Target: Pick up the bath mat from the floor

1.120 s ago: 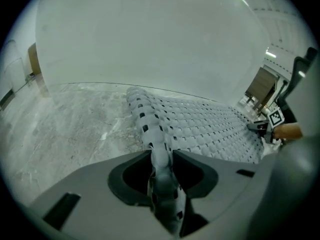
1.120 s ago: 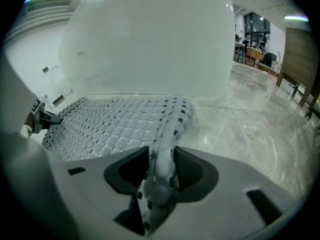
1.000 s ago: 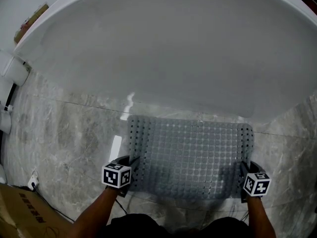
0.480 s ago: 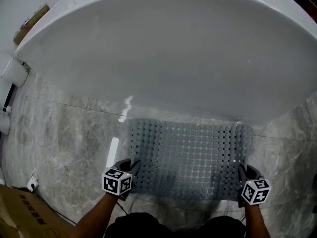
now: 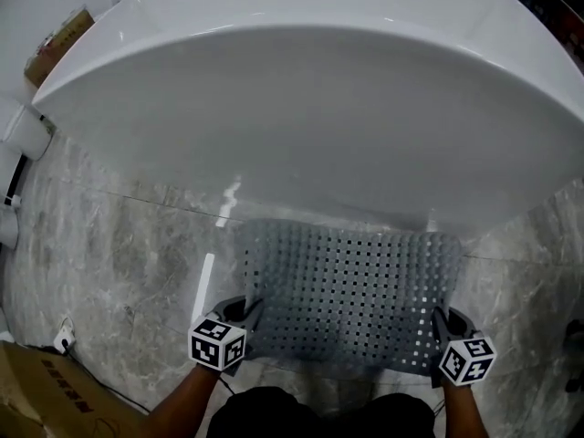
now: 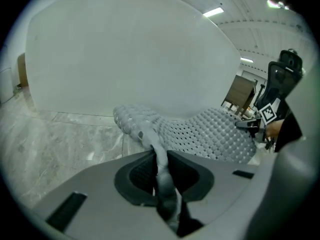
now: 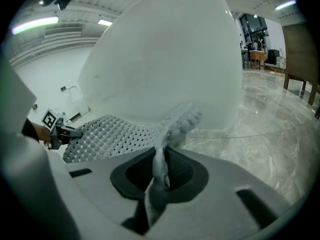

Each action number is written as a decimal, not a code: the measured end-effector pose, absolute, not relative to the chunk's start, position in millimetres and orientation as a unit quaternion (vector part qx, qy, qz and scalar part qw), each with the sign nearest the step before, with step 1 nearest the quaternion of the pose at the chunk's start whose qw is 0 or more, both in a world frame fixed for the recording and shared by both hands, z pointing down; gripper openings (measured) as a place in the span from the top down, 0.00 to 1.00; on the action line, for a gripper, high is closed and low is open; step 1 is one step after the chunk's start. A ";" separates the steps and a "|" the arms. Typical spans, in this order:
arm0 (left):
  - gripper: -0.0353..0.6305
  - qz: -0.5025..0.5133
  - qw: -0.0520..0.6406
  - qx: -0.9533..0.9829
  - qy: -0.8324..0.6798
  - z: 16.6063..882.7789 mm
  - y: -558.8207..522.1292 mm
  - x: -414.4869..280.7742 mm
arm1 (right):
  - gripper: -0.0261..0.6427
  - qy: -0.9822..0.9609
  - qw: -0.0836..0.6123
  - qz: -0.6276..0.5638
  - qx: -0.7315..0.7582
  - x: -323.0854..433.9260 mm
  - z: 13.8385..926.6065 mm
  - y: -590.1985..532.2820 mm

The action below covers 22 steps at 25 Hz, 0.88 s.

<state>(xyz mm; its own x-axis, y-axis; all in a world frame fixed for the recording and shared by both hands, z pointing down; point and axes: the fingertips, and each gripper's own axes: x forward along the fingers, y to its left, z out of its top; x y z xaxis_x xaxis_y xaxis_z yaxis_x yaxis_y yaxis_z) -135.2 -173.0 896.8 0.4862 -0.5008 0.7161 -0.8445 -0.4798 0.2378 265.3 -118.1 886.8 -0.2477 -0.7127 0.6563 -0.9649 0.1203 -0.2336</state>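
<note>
Clamping left gripper and right gripper on bath mat corners farthest from bathtub. Sagging softly; probably handling light, floppy.

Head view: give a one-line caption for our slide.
The left gripper and right gripper each clamp a near corner of the grey bath mat beside the white tub.

Grey perforated mat, white tub, marbled floor

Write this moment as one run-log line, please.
phase: grasp | left gripper: shut on bath mat near corner | right gripper: shut on other corner | near edge: raised
</note>
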 end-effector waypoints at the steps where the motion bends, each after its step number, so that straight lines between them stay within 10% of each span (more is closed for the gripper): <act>1: 0.86 0.287 0.296 0.810 -0.417 890.0 -173.0 -134.1 | 0.89 -0.722 0.194 0.321 0.582 265.1 880.2 -118.0; 22: 0.86 0.243 0.328 0.797 -0.444 682.1 -160.1 -144.0 | 0.89 -0.724 0.163 0.329 0.584 252.4 666.3 -112.1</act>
